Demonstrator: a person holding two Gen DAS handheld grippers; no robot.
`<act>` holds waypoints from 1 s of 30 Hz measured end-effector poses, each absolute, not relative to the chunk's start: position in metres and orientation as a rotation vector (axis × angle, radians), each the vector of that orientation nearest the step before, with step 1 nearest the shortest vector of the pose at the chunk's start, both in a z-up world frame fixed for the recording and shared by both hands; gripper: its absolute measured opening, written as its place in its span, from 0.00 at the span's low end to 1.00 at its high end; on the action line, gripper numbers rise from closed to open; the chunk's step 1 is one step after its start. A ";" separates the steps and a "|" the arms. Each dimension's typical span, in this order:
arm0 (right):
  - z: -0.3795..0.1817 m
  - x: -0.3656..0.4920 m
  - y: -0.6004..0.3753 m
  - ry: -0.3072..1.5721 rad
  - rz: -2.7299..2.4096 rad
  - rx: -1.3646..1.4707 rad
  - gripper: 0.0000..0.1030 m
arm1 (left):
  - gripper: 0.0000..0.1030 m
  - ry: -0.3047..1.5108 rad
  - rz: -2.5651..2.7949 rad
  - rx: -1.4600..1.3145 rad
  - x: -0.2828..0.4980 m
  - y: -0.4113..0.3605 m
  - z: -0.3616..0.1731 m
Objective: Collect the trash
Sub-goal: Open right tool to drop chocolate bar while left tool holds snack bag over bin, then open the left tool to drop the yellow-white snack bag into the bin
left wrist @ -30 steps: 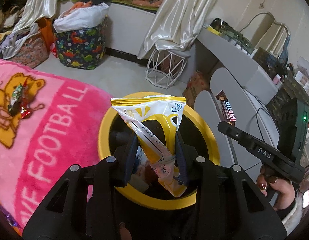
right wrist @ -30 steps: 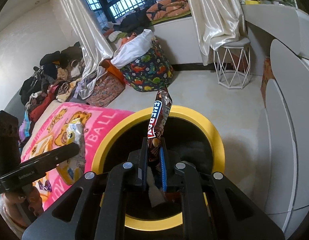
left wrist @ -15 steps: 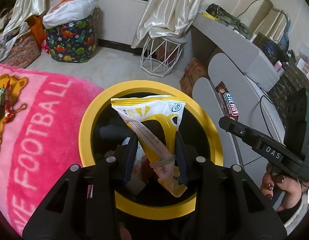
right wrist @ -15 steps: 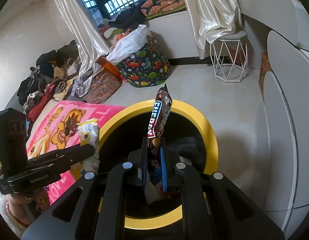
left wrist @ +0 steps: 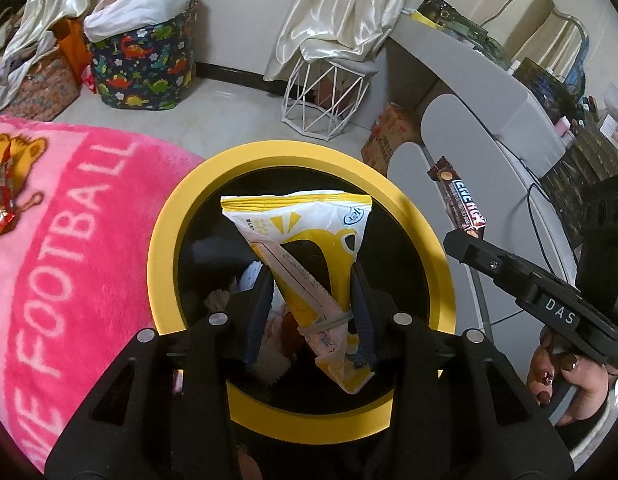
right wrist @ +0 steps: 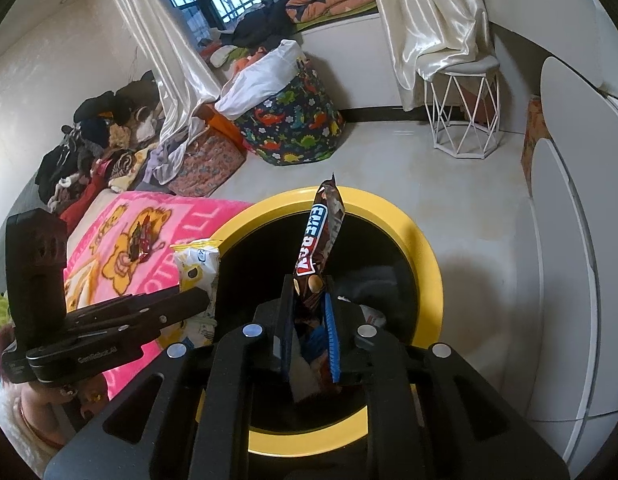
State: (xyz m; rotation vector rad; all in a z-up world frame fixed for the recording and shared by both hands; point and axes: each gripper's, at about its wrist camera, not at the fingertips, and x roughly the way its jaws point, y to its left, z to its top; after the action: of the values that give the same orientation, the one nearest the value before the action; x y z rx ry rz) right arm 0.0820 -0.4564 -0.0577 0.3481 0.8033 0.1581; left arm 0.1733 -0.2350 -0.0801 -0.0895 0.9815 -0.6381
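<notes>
Trash bin (left wrist: 165, 236) contents half-hidden behind yellow wrapper (left wrist: 309, 248).

Energy bar wrapper (right wrist: 319, 236) pinched, above bin (right wrist: 427, 258)

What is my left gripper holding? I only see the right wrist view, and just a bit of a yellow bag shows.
Observer: The left gripper is shut on that bag, which stands up from between its fingers.
Operator: My bar is over the bin. Is the bag too?
Observer: Yes. In the left wrist view the bag sits over the bin's mouth, inside the yellow rim.
Operator: Is there trash inside?
Observer: Yes. Pale scraps lie at the bottom, beside the left fingers.
</notes>
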 end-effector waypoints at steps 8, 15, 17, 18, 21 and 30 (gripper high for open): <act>-0.056 0.081 -0.457 0.792 0.147 0.358 0.28 | 0.58 0.939 -0.615 -0.104 0.170 -0.228 -0.072; -0.049 0.076 -0.461 0.759 0.126 0.371 0.52 | 0.89 0.884 -0.572 -0.118 0.164 -0.216 -0.060; -0.047 0.075 -0.461 0.749 0.121 0.363 0.54 | 0.89 0.863 -0.563 -0.113 0.162 -0.213 -0.056; -0.045 0.074 -0.461 0.744 0.115 0.357 0.57 | 0.89 0.857 -0.560 -0.112 0.161 -0.212 -0.055; -0.042 0.072 -0.460 0.733 0.112 0.345 0.61 | 0.89 0.839 -0.550 -0.110 0.159 -0.208 -0.050; -0.034 0.070 -0.453 0.715 0.115 0.323 0.62 | 0.89 0.778 -0.530 -0.106 0.149 -0.191 -0.035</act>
State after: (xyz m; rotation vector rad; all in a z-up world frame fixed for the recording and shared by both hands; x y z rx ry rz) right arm 0.0699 -0.4533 -0.0338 0.3228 0.7150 0.1150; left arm 0.1493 -0.1909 -0.0352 -0.1056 0.7777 -0.5297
